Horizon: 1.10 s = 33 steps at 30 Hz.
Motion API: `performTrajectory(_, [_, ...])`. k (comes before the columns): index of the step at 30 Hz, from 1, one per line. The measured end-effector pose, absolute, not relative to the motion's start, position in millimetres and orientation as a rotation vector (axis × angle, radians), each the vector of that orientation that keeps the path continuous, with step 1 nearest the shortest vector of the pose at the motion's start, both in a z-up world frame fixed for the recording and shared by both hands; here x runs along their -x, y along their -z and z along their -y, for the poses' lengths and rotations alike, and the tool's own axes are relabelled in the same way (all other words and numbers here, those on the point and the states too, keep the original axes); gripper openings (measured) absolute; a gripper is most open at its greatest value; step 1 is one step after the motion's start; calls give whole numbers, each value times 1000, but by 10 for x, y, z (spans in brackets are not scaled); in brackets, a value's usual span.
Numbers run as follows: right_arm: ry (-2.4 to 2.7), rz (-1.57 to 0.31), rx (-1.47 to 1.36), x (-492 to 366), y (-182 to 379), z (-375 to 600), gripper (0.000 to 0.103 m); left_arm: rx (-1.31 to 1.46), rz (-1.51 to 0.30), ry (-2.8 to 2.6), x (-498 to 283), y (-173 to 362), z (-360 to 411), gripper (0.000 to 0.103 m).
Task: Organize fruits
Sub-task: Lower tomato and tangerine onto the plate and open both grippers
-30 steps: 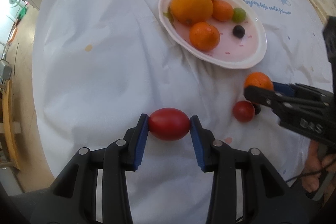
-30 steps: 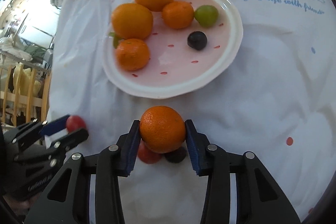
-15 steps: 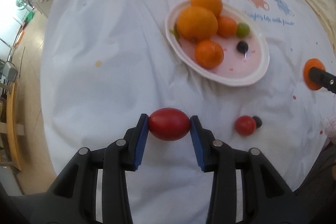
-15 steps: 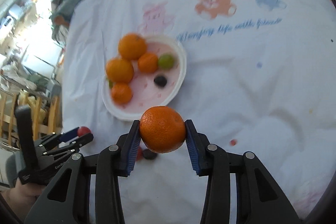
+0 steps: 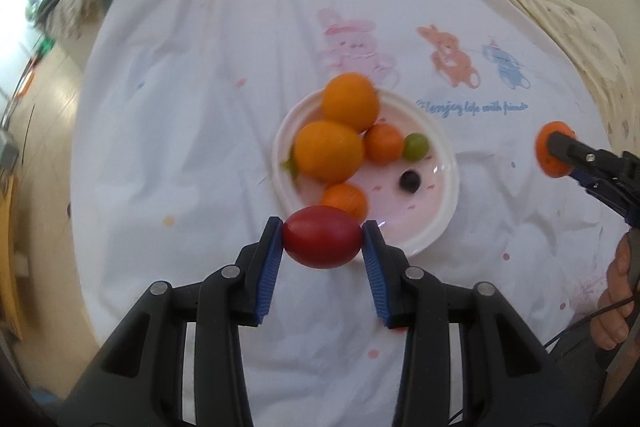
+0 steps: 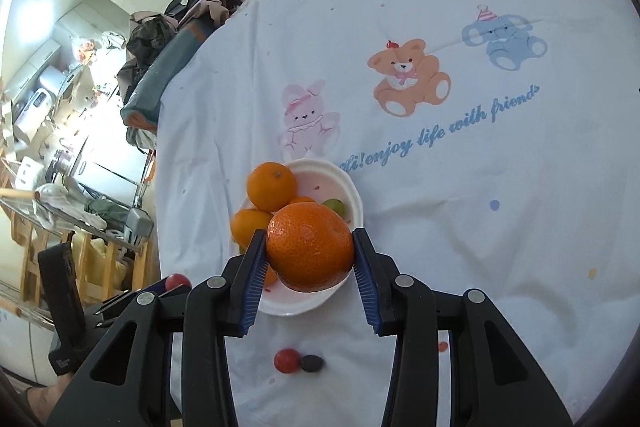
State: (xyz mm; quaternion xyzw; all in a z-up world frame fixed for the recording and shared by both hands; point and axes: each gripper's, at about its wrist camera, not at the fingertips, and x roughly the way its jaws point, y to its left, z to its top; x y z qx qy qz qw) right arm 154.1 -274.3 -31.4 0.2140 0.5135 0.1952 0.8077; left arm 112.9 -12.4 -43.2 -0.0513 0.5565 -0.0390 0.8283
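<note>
My left gripper (image 5: 323,243) is shut on a red oval tomato (image 5: 322,242), held above the near rim of the white plate (image 5: 447,155). The plate holds several oranges (image 5: 328,151), a green grape (image 5: 415,146) and a dark grape (image 5: 409,181). My right gripper (image 6: 309,251) is shut on a mandarin orange (image 6: 309,249), held in the air over the same plate (image 6: 349,187). From the left wrist view that right gripper (image 5: 554,155) shows at the right edge with its mandarin (image 5: 545,151). A small red tomato (image 6: 286,360) and a dark grape (image 6: 311,363) lie on the cloth below.
The round table wears a white cloth (image 6: 460,211) printed with cartoon animals and blue lettering. Clothes are heaped on a chair (image 6: 172,39) beyond the far edge. A hand (image 5: 618,303) grips the right tool at the lower right. The left gripper (image 6: 132,301) shows low left.
Both grippers have risen with their fruits and the plate now looks smaller and farther. The right gripper swung away to the right, then tilted up; the left one moved toward the plate.
</note>
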Motion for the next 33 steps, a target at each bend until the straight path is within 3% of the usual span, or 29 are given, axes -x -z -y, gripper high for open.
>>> performTrajectory(19, [-438, -1338, -484, -2081, 1136, 2456, 44, 179, -1278, 186, -1672, 1090, 622, 36])
performTrajectory(31, [-461, -1388, -547, -2123, 1288, 2416, 46, 157, -1317, 209, -1707, 1169, 718, 36])
performTrajectory(33, [-456, -1389, -546, -2122, 1284, 2412, 46, 141, -1311, 216, -1705, 1162, 742, 43])
